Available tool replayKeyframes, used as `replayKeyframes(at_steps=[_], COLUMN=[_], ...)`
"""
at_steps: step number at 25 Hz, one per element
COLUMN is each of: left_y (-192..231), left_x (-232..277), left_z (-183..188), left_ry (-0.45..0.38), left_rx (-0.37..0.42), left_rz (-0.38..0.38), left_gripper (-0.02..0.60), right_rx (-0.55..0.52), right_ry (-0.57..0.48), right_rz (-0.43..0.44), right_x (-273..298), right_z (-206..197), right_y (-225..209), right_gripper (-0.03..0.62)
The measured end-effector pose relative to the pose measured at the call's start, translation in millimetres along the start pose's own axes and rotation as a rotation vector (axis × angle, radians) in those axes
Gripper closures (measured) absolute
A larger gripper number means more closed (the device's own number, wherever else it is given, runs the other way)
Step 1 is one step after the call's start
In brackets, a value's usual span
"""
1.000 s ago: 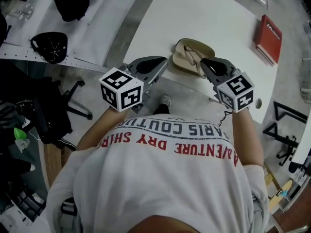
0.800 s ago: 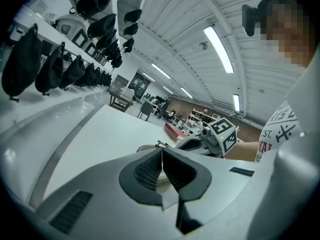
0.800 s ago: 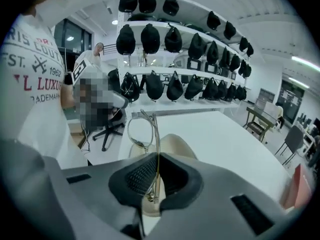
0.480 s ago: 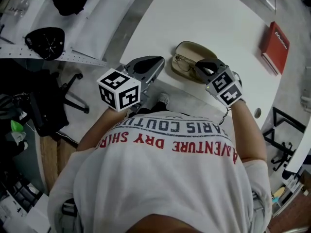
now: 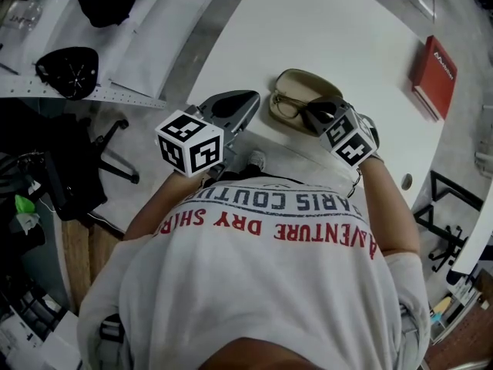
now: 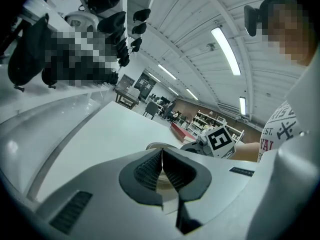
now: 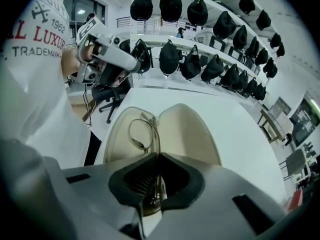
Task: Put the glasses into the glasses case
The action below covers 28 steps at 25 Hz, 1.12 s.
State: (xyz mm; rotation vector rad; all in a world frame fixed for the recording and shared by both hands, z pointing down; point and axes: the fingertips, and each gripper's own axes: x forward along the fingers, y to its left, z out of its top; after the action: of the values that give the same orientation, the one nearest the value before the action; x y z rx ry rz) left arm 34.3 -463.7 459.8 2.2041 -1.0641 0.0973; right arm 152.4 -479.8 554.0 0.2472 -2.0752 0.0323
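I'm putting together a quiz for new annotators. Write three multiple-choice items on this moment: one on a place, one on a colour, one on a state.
1. In the head view, where does the red book lie?
A. on the white table, to the right of the open oval glasses case
B. inside the case
C. on the floor

2. What colour is the case's lining?
A. black
B. beige
C. blue

3. How do the right hand-held gripper's jaws stand?
A. wide apart and empty
B. shut on nothing
C. shut on the thin metal-framed glasses

Answers:
1 A: the head view shows the book on the tabletop, off to the case's right.
2 B: the right gripper view shows both halves beige inside.
3 C: the metal frame sits pinched between the pads, over the case.
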Motion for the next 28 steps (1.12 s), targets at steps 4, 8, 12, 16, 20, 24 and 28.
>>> replayKeyframes(at_steps=[4,8,12,16,20,24,28], left_y=[-3,-10,-27,-48,-70,-86,-102], left_x=[-2,-5,-8,-17,-30,-44,-54], left_z=[1,3,11,22,28,25,12], left_ry=[0.009,0.034,0.054,0.064,0.058,0.058,0.074], left_rx=[0.006,0.021,0.059,0.101,0.137,0.16,0.171], left_rz=[-0.005,-0.023,-0.069,-0.123,-0.182,-0.242,-0.295], left_gripper=[0.554,0.554,0.554,0.554,0.554,0.554,0.554], right_rx=[0.047,0.152,0.365,0.535,0.603,0.654,0.694], right_ry=[-0.035,-0.117,-0.361,-0.644,-0.822,-0.911,-0.931], right_rz=[0.011,-0.012,-0.071,-0.139,-0.205,-0.247,-0.247], right_x=[-6,-27,-75,-132,-175,-194,-197], right_z=[6,14,38,65,79,81,81], right_y=[1,-1,-9,-4,18,45,73], right_gripper=[0.551,0.462,0.461,0.474,0.526,0.559,0.569])
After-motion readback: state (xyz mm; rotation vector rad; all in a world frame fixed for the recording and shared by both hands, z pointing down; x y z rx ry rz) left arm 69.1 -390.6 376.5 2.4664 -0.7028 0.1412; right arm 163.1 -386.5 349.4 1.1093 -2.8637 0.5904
